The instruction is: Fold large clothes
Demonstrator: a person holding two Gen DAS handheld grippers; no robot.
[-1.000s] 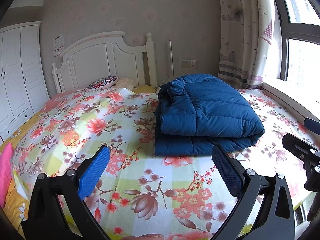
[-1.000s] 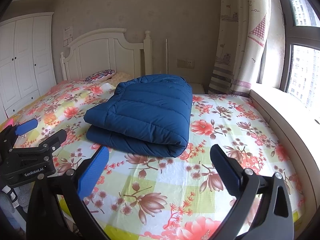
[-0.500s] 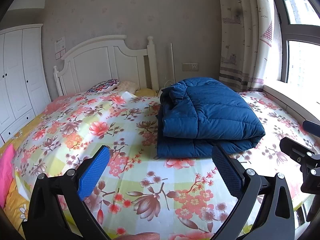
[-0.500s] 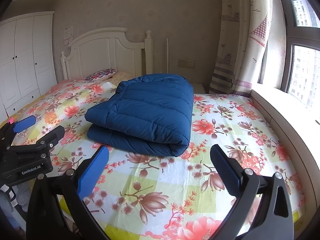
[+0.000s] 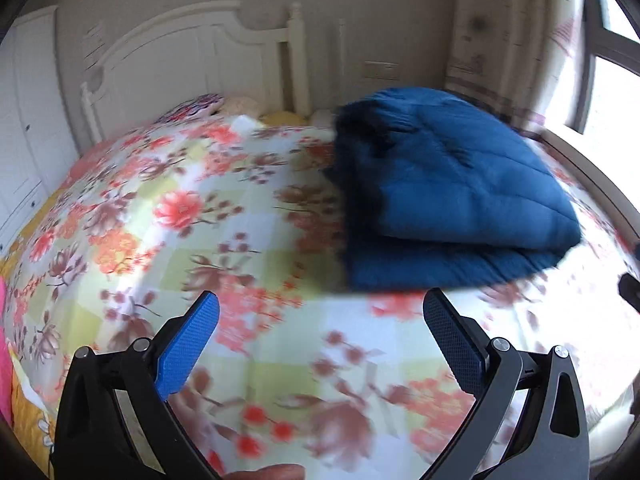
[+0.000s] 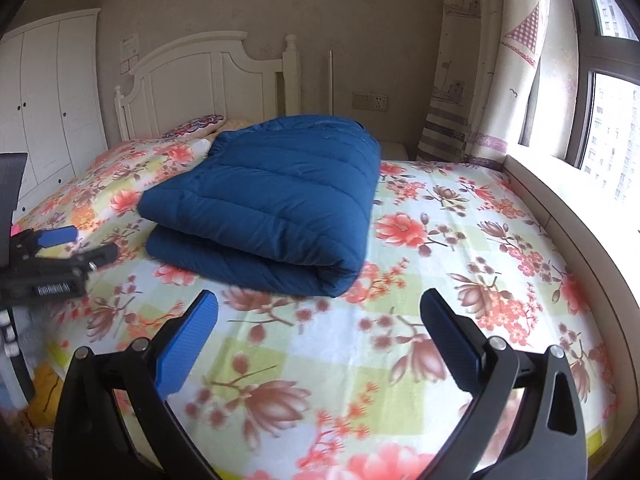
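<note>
A blue padded coat (image 5: 452,196) lies folded into a thick rectangle on the floral bed sheet (image 5: 224,248). In the right wrist view the folded coat (image 6: 272,204) sits in the middle of the bed (image 6: 460,264). My left gripper (image 5: 320,336) is open and empty, held over the sheet in front of the coat. My right gripper (image 6: 320,336) is open and empty, also short of the coat. The left gripper also shows at the left edge of the right wrist view (image 6: 52,256).
A white headboard (image 6: 208,76) and pillows (image 6: 196,126) stand at the far end. A white wardrobe (image 6: 48,92) is on the left. A curtain (image 6: 492,64) and window ledge (image 6: 560,200) run along the right side.
Both grippers have moved closer to the bed and coat; the left wrist view is now motion-blurred. The coat has not moved. Both grippers stay open.
</note>
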